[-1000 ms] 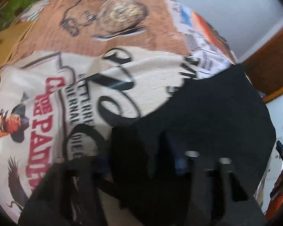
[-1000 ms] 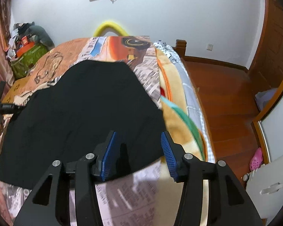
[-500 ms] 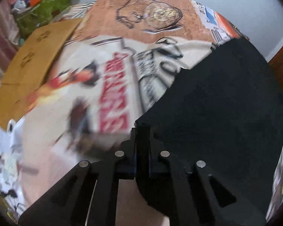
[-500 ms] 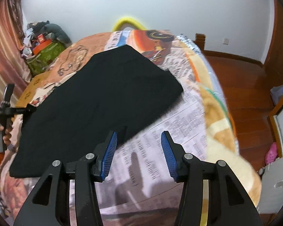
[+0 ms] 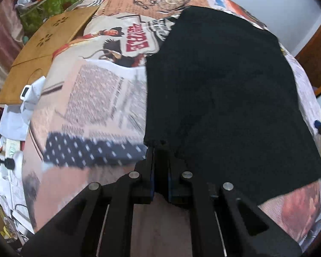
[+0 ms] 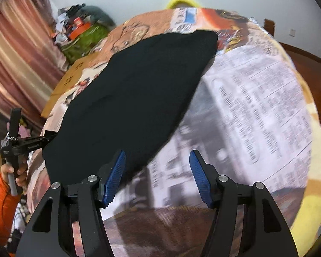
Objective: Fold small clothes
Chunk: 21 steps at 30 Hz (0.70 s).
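Observation:
A black garment lies spread flat on a bed with a newspaper-print cover. My left gripper is shut on the garment's near left corner. In the right wrist view the same garment runs from the far middle to the near left. My right gripper is open and empty, just above the cover at the garment's near right edge; its left blue pad sits at that edge. The left gripper shows at the garment's left corner, held by a hand.
A wooden board lies on the bed's far left. A green box with clutter stands beyond it, beside a striped curtain. White cloth hangs at the left edge. Wooden floor lies to the right.
My left gripper has pulled the garment's corner towards me, so the cloth lies flatter and longer. My right gripper has moved back and right off the garment, staying open.

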Available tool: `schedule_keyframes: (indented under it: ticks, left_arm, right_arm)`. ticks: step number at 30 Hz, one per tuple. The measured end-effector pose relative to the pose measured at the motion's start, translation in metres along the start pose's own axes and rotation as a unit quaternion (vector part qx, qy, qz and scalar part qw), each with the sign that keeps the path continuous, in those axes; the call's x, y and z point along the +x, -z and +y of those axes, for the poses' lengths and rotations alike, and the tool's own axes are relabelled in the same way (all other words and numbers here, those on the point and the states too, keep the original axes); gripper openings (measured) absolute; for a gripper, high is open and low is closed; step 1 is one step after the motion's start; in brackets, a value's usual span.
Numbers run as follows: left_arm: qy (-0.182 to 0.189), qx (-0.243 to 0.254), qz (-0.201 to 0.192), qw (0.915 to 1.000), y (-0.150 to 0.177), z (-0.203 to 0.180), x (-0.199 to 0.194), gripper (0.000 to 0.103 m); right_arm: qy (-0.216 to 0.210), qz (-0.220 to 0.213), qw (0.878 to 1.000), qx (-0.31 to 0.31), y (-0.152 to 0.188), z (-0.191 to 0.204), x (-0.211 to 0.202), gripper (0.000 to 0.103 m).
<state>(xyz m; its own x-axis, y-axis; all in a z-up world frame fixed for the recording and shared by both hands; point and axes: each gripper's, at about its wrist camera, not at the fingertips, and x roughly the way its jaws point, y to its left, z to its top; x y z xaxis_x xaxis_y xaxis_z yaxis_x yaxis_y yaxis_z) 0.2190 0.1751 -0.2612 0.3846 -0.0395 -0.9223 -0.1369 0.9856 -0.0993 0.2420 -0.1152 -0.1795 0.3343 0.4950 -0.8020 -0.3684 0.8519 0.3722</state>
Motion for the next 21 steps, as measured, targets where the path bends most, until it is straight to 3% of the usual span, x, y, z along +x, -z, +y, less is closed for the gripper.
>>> schedule_keyframes:
  ticks: [5, 8, 9, 11, 12, 13, 16, 21]
  left_arm:
    - [0.021, 0.009, -0.008, 0.9997, 0.016, -0.021, -0.013, 0.008]
    - [0.026, 0.014, -0.011, 0.9995, 0.018, -0.030, -0.016, 0.008]
    - [0.028, 0.013, -0.011, 0.9995, 0.019, -0.032, -0.016, 0.008]
    - [0.026, 0.014, -0.011, 0.9995, 0.018, -0.034, -0.016, 0.008]
    - [0.025, 0.013, -0.010, 0.9995, 0.016, -0.034, -0.015, 0.008]
    - [0.026, 0.013, -0.009, 0.9995, 0.016, -0.033, -0.015, 0.008]
    - [0.033, 0.012, -0.007, 0.9994, 0.015, -0.034, -0.016, 0.008]
    - [0.060, 0.013, -0.007, 0.9981, 0.015, -0.043, -0.020, 0.008]
  right_arm:
    - [-0.020, 0.040, 0.999, 0.016, 0.012, -0.002, 0.015, 0.059]
    - [-0.023, 0.043, 0.999, 0.005, 0.016, 0.003, 0.017, 0.059]
    - [-0.028, 0.042, 0.999, 0.000, 0.016, 0.005, 0.017, 0.055]
    - [-0.040, 0.045, 0.998, -0.003, 0.016, 0.006, 0.019, 0.030]
    - [-0.040, 0.044, 0.998, -0.005, 0.015, 0.006, 0.020, 0.024]
    - [-0.037, 0.043, 0.998, -0.012, 0.015, 0.007, 0.020, 0.011]
    - [-0.037, 0.044, 0.998, -0.020, 0.014, 0.003, 0.020, 0.005]
    - [0.001, 0.039, 0.998, -0.040, 0.018, -0.010, 0.011, 0.003]
